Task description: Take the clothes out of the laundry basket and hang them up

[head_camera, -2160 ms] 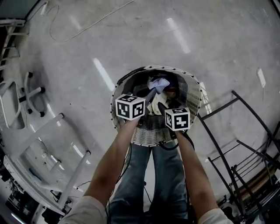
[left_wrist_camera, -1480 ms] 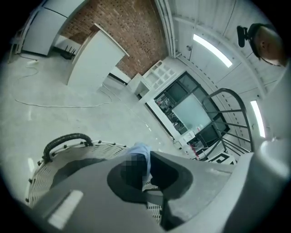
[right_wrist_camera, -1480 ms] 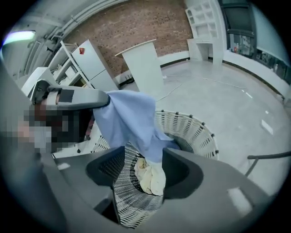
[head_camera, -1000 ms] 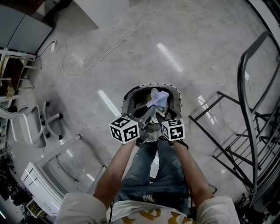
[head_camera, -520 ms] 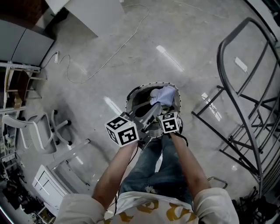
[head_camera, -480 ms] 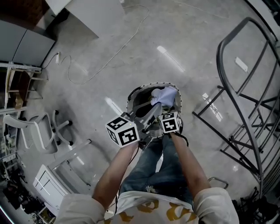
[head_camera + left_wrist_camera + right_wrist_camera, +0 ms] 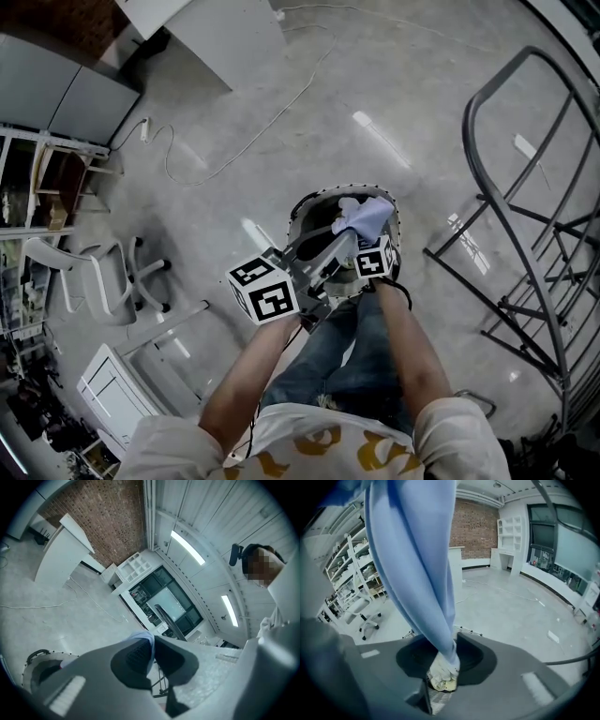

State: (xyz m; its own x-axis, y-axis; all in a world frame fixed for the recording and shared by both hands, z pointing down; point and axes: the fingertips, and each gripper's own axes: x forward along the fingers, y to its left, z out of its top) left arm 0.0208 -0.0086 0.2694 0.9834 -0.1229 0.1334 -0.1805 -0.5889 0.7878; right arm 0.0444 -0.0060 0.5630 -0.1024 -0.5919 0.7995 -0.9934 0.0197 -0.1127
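While the dark metal tube drying rack (image 7: 525, 187) stands on the pale floor well to the right of the round white woven laundry basket (image 7: 328, 192), both bare forearms reach forward and down toward the basket from its near side. The left forearm comes in on a slant from the left, and the right forearm runs almost straight to the near rim. The inside of the basket looks dark. In the right gripper view a crumpled cream cloth (image 7: 443, 676) shows against the basket's weave.

A light blue cloth garment (image 7: 367, 217) is bunched above the basket's far right rim, and both tools hold it. The left gripper (image 7: 349, 236) stretches long from its marker cube, which sits left of the near rim, up across the opening. Its dark fingers (image 7: 133, 660) are pressed together on a thin fold of the blue fabric. The right gripper (image 7: 449, 656) has its cube over the near right rim. Its fingers (image 7: 412, 660) pinch a gathered length of the same garment, which rises from them in long folds.
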